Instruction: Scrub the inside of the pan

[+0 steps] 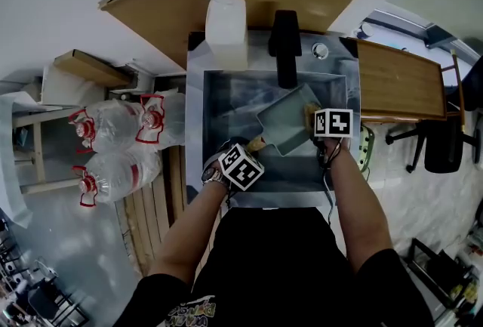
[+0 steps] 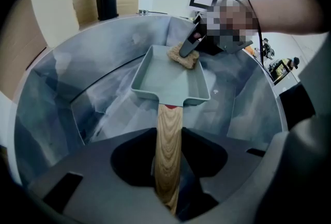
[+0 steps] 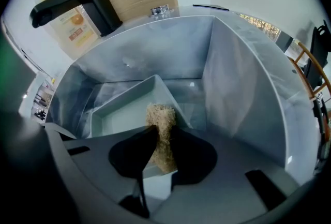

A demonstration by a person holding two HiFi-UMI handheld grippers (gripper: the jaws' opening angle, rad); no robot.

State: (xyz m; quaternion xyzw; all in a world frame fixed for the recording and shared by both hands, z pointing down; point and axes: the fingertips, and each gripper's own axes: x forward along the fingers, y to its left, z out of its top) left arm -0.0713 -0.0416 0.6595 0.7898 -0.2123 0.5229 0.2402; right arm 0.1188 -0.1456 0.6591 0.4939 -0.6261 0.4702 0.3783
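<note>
The steel sink [image 1: 198, 129] fills the middle of the head view. In it the pale green rectangular pan [image 1: 285, 124] sits diagonally, its wooden handle [image 2: 169, 135] pointing to the lower left of the frame.

At the left edge of the head view lie clear plastic water bottles [image 1: 113, 129] with red labels; their writing is too small for me to read. A white plastic jug [image 1: 226, 27] stands on the wooden counter [image 1: 158, 4] behind the sink. In the right gripper view its label shows an orange fruit, but the words are blurred. The black faucet [image 1: 285, 46] stands beside the jug.

My left gripper [image 2: 168, 158] is closed around the wooden handle, so the pan lies straight ahead of its jaws. My right gripper [image 3: 160, 153] pinches a tan fibrous scrub pad [image 3: 161, 119], whose end touches the inside of the pan at the corner far from the handle.
</note>
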